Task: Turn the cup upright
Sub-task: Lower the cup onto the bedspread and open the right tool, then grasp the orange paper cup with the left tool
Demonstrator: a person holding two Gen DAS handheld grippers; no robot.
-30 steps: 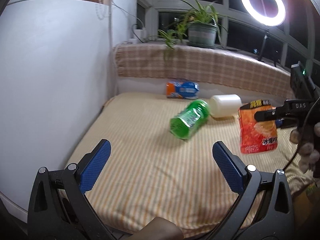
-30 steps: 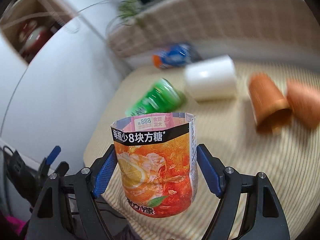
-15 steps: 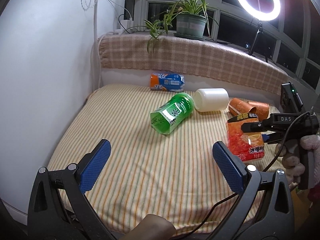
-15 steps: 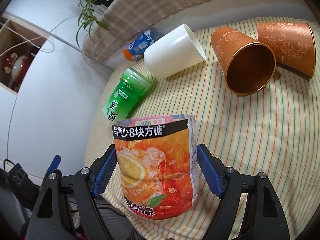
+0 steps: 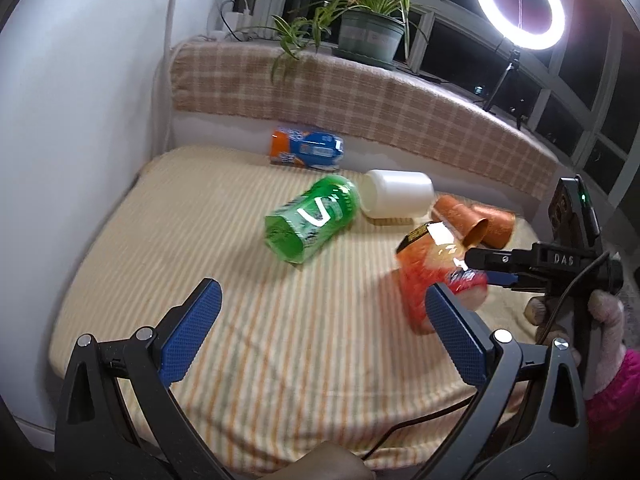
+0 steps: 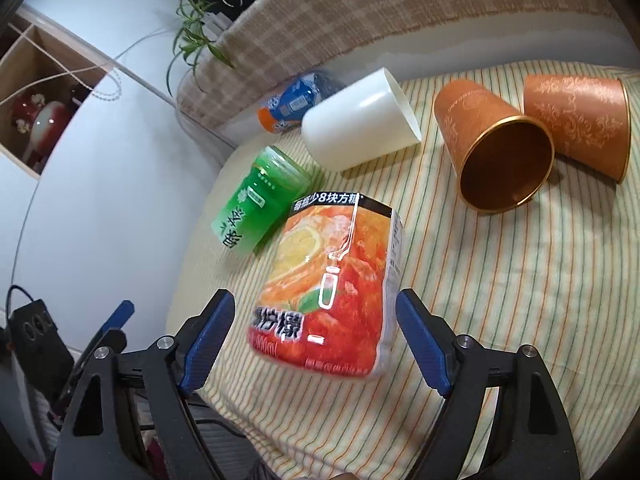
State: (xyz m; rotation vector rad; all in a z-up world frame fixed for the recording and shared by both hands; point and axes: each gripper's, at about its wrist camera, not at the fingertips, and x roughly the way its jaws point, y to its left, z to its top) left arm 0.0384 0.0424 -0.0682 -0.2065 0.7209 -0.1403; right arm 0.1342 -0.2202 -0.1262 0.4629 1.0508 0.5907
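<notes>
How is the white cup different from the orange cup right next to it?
The white cup is plain white with no pattern; the nearer orange cup has faint gold swirls and a gold rim. The white cup's open end points away to the right, so its inside barely shows, while the orange cup's mouth faces the right wrist camera and shows its dark inside. Both lie on their sides on the striped cloth, not yet upright.

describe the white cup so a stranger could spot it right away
On the striped mat, look toward the checked backrest. The white cup lies on its side between the green bottle cup and two orange cups; it alone is plain and unprinted.
</notes>
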